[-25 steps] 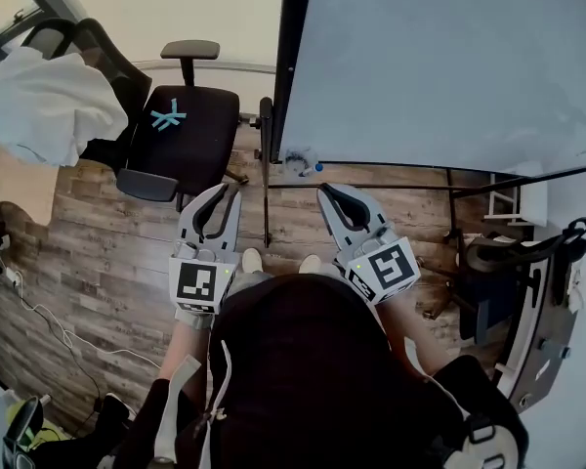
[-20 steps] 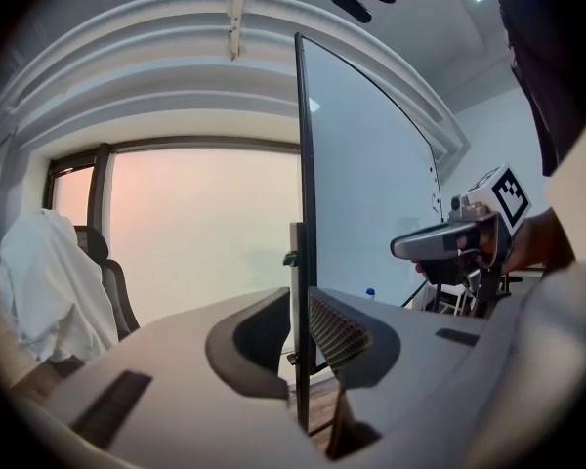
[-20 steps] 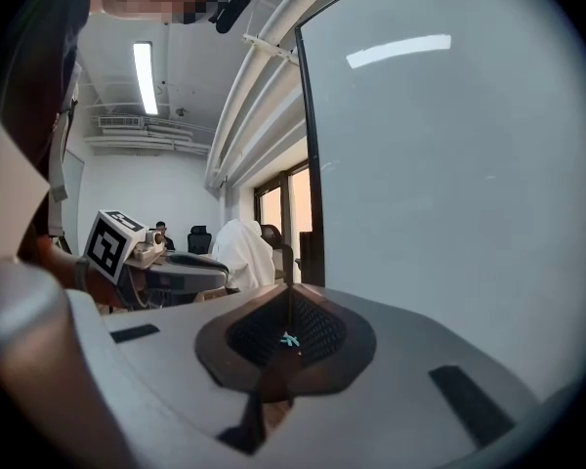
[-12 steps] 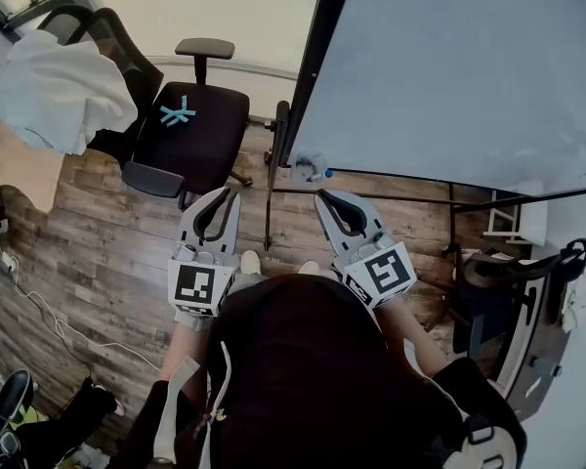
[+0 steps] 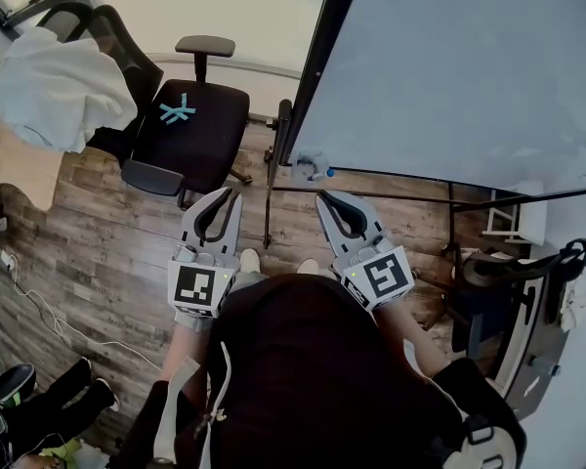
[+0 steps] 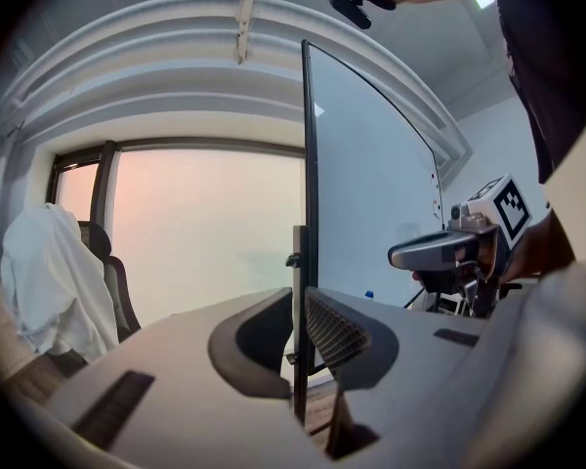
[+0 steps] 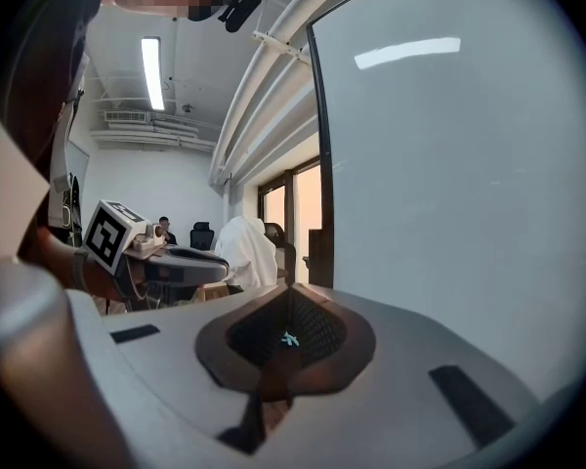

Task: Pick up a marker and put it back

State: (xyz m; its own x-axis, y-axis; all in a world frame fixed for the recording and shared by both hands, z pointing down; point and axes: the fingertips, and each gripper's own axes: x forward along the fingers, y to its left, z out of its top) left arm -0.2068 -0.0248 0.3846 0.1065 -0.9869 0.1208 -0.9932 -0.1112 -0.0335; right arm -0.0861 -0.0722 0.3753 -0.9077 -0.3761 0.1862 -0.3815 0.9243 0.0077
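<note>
A blue-capped marker [image 5: 325, 175] lies beside a crumpled white cloth [image 5: 306, 164] at the left end of the whiteboard's ledge [image 5: 439, 185]. It shows as a small blue dot [image 6: 368, 294] in the left gripper view. My left gripper [image 5: 232, 195] is held in front of me, left of the whiteboard's black edge [image 5: 317, 66], shut and empty. My right gripper [image 5: 324, 198] is beside it, just below the marker's end of the ledge, also shut with nothing in it. Each gripper view shows the other gripper alongside.
A black office chair [image 5: 190, 130] with a blue tape cross stands to the left, with a white cloth [image 5: 63, 86] draped over another chair behind it. A stand and black gear [image 5: 508, 262] sit at right. Cables [image 5: 39, 311] lie on the wood floor.
The head view has swung so that the whiteboard's edge sits further right. Both grippers stay shut and almost in place. Someone's legs have come into the lower left corner.
</note>
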